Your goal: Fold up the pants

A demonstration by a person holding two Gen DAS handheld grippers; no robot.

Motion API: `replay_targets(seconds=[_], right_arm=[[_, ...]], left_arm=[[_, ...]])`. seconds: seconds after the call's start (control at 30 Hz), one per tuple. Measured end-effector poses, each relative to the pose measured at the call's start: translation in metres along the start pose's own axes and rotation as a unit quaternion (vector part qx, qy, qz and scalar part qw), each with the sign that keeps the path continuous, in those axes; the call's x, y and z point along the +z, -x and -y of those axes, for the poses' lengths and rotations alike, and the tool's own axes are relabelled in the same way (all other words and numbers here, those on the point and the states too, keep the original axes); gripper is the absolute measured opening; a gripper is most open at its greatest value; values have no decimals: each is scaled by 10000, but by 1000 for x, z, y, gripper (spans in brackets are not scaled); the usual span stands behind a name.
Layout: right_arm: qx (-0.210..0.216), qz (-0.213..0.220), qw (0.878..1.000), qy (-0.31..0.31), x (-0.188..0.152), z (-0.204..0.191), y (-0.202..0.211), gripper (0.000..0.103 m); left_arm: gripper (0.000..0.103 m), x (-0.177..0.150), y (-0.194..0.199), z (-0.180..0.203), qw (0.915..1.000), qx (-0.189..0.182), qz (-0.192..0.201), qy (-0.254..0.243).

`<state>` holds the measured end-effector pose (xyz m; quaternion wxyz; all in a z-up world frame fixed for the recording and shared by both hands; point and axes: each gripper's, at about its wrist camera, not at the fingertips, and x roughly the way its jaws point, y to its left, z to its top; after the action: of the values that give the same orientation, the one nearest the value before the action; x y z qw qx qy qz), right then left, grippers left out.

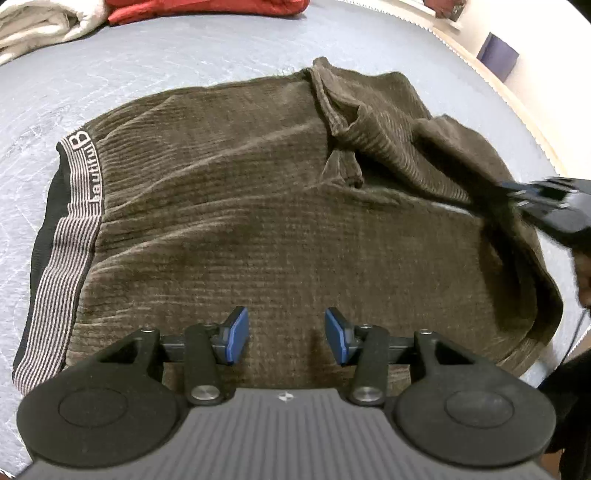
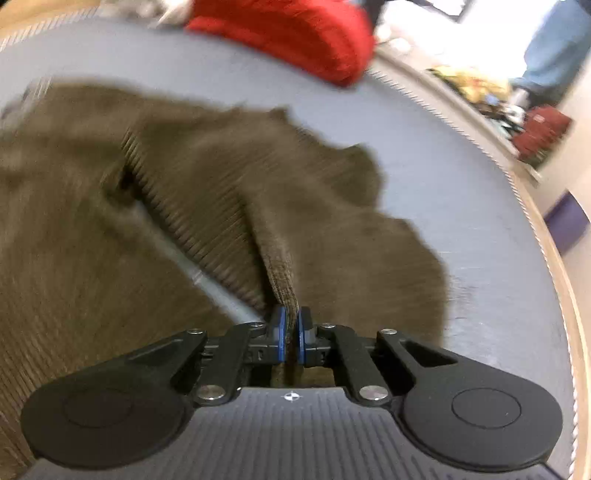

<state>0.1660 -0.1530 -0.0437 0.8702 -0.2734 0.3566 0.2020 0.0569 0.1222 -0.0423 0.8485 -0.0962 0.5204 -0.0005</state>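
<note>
Pants [image 1: 258,206]: brown ribbed, flat on grey bed [image 1: 166,62], striped waistband [image 1: 70,229] at left, leg ends rumpled; folding barely begun. Right gripper [image 2: 290,328]: fingers clamped on a fabric ridge. Left gripper [image 1: 286,334]: fingers apart, empty, above cloth. Red garment [image 2: 295,33] beyond.

Left wrist view: looked steeply down, close over the brown pants [image 1: 258,206]. Right wrist view: lower, nearer, facing along the cloth [image 2: 221,192]. Shared: pants, grey bed surface [image 1: 184,55], red garment [image 2: 295,33].

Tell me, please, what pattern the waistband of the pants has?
The waistband has thin dark and pale stripes with pale lettering, clearest in the left wrist view.
</note>
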Motion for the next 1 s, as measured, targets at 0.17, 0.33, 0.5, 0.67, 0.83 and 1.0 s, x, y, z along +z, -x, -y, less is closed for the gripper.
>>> replay_targets(seconds=[0.17,0.33,0.5,0.67,0.83,1.0], right_arm=[[-353,169,9931,-1104,-30,91,47,6],[-753,-452,9574,-2751,-134,184,71,5],[-709,-1629,8731,-4541,-230,236,71,4],[-871,-734,8548,-5063,-250,266,103,12],[-321,-187,9259,-3760,-211,233,98,37],[-94,-303,9872,-1561,-169,157,75,49]], left_arm=[[51,-3,2,18,9999,-115,35,-105],[51,-14,-2,43,9991,-165,-11,-399],[51,-26,-18,57,9976,22,-237,-652],[51,-31,-33,58,9962,190,-407,-749],[54,-33,-49,58,9943,345,-563,-832],[56,-32,-53,57,9940,365,-580,-848]])
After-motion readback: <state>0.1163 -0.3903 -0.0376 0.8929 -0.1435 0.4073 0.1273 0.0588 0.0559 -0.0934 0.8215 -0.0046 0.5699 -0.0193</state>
